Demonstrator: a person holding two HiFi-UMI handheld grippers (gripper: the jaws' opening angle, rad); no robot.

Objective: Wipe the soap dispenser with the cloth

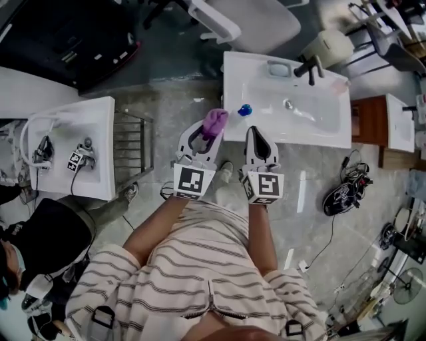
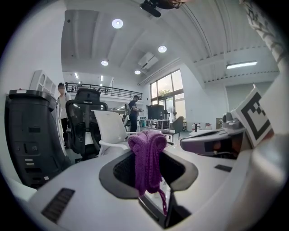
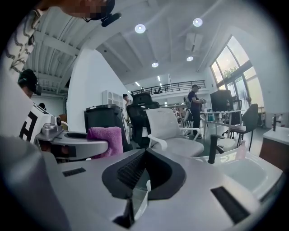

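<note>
My left gripper [image 1: 210,130] is shut on a purple cloth [image 1: 215,121], which bunches up out of the fingertips. In the left gripper view the cloth [image 2: 146,159] hangs folded between the closed jaws of that gripper [image 2: 150,136]. My right gripper [image 1: 255,132] is beside it, shut with nothing in it, as the right gripper view [image 3: 143,157] also shows. Both point at the near left edge of the white sink [image 1: 333,136]. A pale pink bottle [image 1: 339,85], seemingly the soap dispenser, stands at the sink's far right by the black faucet [image 1: 309,66].
A small blue object [image 1: 245,110] lies on the sink's near left edge, and a soap dish [image 1: 278,68] sits at its back. A second white sink [image 1: 100,113] and a metal rack [image 1: 130,143] stand left. A white chair [image 1: 253,20] is beyond. Cables and a shoe [image 1: 341,196] lie right.
</note>
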